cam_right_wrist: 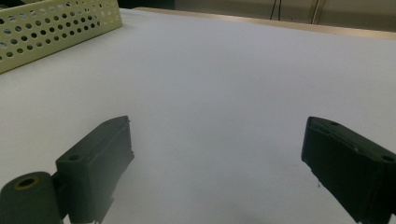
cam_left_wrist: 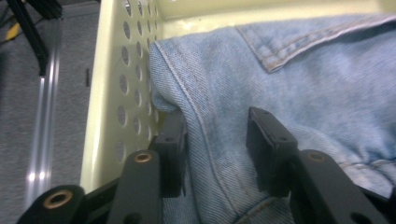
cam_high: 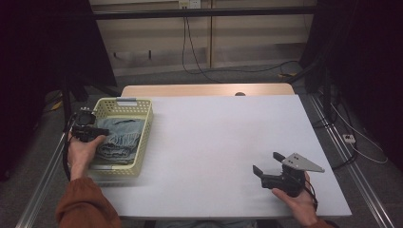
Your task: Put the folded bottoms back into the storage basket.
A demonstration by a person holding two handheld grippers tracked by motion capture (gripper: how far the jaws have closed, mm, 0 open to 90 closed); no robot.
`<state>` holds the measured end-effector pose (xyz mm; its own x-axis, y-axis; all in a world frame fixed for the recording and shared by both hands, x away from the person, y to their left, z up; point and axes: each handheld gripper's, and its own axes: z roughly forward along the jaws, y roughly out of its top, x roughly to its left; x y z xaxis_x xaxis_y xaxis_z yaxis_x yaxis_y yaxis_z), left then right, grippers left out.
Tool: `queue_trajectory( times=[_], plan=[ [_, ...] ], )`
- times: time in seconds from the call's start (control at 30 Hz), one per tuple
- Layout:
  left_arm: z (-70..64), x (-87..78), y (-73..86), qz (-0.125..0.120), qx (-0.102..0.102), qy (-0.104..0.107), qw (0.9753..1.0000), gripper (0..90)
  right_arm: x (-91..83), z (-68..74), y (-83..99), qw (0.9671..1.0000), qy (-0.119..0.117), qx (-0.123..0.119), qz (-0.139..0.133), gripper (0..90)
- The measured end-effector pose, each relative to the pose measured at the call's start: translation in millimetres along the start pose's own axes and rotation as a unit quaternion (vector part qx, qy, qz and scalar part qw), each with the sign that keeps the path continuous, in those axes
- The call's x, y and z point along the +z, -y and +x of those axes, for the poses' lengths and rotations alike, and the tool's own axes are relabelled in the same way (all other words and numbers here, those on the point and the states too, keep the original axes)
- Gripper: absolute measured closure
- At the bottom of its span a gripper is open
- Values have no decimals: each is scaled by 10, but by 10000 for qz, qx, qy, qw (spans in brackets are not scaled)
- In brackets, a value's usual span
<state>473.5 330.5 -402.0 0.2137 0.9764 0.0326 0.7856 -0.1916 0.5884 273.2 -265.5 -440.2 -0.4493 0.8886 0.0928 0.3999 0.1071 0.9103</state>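
Light blue denim jeans (cam_high: pixel 119 137) lie folded inside a pale yellow perforated basket (cam_high: pixel 148 124) at the table's left side. My left gripper (cam_high: pixel 97 131) reaches into the basket from its left wall. In the left gripper view its jaws (cam_left_wrist: pixel 215 140) pinch a raised fold of the jeans (cam_left_wrist: pixel 303 79) right beside the basket wall (cam_left_wrist: pixel 116 70). My right gripper (cam_high: pixel 264 161) rests low over the white table near the front right, held by a hand. Its jaws (cam_right_wrist: pixel 215 140) stand wide open with bare table between them.
The white table top (cam_high: pixel 223 137) stretches between the basket and the right gripper. The basket's corner (cam_right_wrist: pixel 46 28) sits far left in the right gripper view. A wooden strip (cam_high: pixel 204 90) edges the table's far side, with cables on the floor beyond.
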Motion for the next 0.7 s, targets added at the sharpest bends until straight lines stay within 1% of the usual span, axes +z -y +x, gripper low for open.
queue_trajectory(
  times=[0.03,0.07,0.13,0.17,0.2,0.23,0.27,0.3,0.33,0.4,0.43,0.5,0.53,0.57,0.6,0.63,0.67,0.7],
  plan=[
    [3,-23,3,-79,-34,13,10000,574,-2,-1,0,10000,-1,-6,-6,87],
    [6,-43,6,-226,-82,20,9997,558,-7,-1,0,10000,8,-6,-2,87],
    [13,-85,10,-465,-123,124,9988,520,-13,-2,-1,10000,12,17,-11,87],
    [22,-110,12,-493,-77,165,9986,495,-13,-2,-2,10000,15,22,-12,87],
    [14,-122,16,-585,-146,153,9981,468,-10,-2,-3,10000,22,19,-13,86],
    [11,-132,22,-657,-158,147,9976,438,-7,-3,-4,10000,32,3,-12,85],
    [17,-150,28,-648,-113,148,9977,427,-2,0,-5,10000,36,6,-18,85],
    [19,-165,34,-701,-107,162,9973,424,1,7,-7,10000,35,2,-12,85],
    [23,-183,42,-768,-106,190,9968,400,0,15,-8,10000,34,-17,-4,86],
    [34,-224,50,-916,-98,215,9955,333,-5,35,-12,10000,22,-33,-13,86],
    [32,-252,52,-965,-87,177,9951,303,-7,40,-12,10000,25,-52,-13,86],
    [24,-300,48,-1195,-175,88,9926,182,-10,47,-16,10000,44,-40,-20,86],
    [21,-321,46,-1369,-181,121,9903,154,-11,46,-16,10000,51,-57,-16,86],
    [14,-349,42,-1469,-182,163,9889,124,-10,47,-16,10000,63,-56,-11,86],
    [4,-374,39,-1585,-225,180,9869,96,-9,46,-16,10000,73,-60,-7,86],
    [0,-395,38,-1712,-222,229,9847,87,-9,47,-18,9999,84,-59,-4,86],
    [-1,-419,36,-1755,-177,348,9837,82,-8,48,-19,9999,86,-65,-16,86],
    [-8,-445,36,-1761,-129,440,9833,70,-9,50,-19,9999,78,-79,-11,86]
  ],
)
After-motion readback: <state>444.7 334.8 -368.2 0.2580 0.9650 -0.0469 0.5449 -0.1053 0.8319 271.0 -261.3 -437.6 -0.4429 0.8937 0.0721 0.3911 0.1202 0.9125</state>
